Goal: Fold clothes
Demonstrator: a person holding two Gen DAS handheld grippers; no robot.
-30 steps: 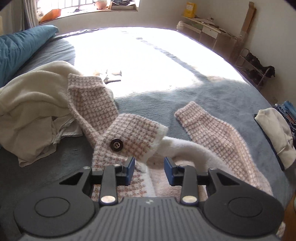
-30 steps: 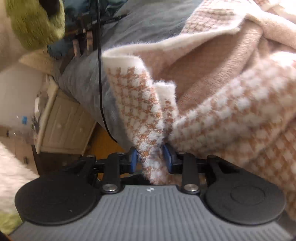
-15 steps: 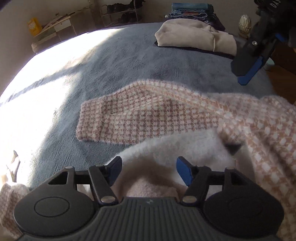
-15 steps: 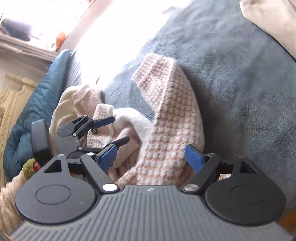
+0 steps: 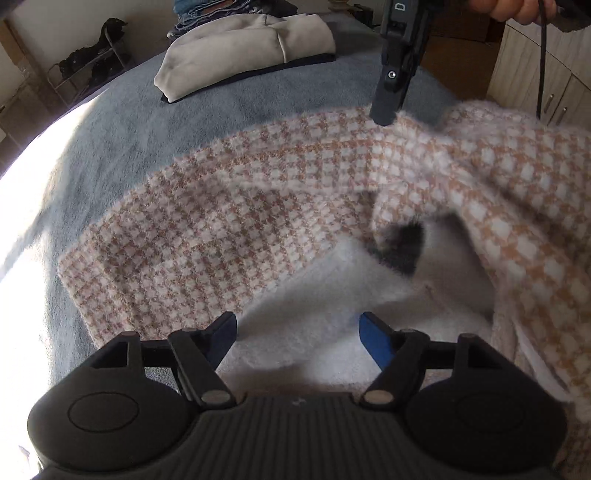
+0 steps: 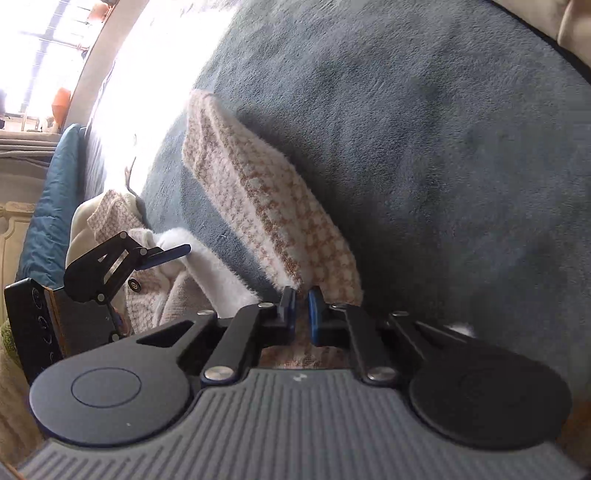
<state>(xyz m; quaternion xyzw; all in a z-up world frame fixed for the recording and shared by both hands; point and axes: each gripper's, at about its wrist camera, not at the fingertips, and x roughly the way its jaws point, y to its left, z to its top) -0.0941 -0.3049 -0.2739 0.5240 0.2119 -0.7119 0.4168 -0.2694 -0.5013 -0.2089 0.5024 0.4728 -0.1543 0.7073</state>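
Left wrist view: a grey-blue plush bed cover (image 5: 122, 122) fills the surface, washed out by sunlight toward 9 o'clock. At 11 o'clock a shoe rack (image 5: 92, 66) stands against the wall, and at 2 o'clock pale cabinet doors (image 5: 546, 85) close off the room. One folded beige garment (image 5: 243, 51) lies on the bed at 12 o'clock, on something dark, with folded denim (image 5: 199, 14) behind it. The pink-and-white checked jacket (image 5: 229, 229) spreads across the middle, one sleeve reaching toward 9 o'clock, its white fleecy lining (image 5: 317, 306) turned up just ahead of the left hand-held gripper (image 5: 297, 334). That gripper's two blue-padded fingers stand wide apart over the lining, gripping nothing. The right hand-held gripper (image 5: 386, 118) comes down from 1 o'clock onto the jacket's far edge.

Right wrist view: the same bed cover (image 6: 443, 155) takes up the right half; a bright window (image 6: 48, 48) sits at 10 o'clock with one teal pillow (image 6: 51, 206) below it. The right hand-held gripper (image 6: 302, 314) has its fingers drawn close together, clamped on a fold of the checked jacket (image 6: 266, 206), whose sleeve runs away toward 11 o'clock. At 9 o'clock the left hand-held gripper (image 6: 162, 254) hovers by the lining beside one dark button (image 6: 133, 285).
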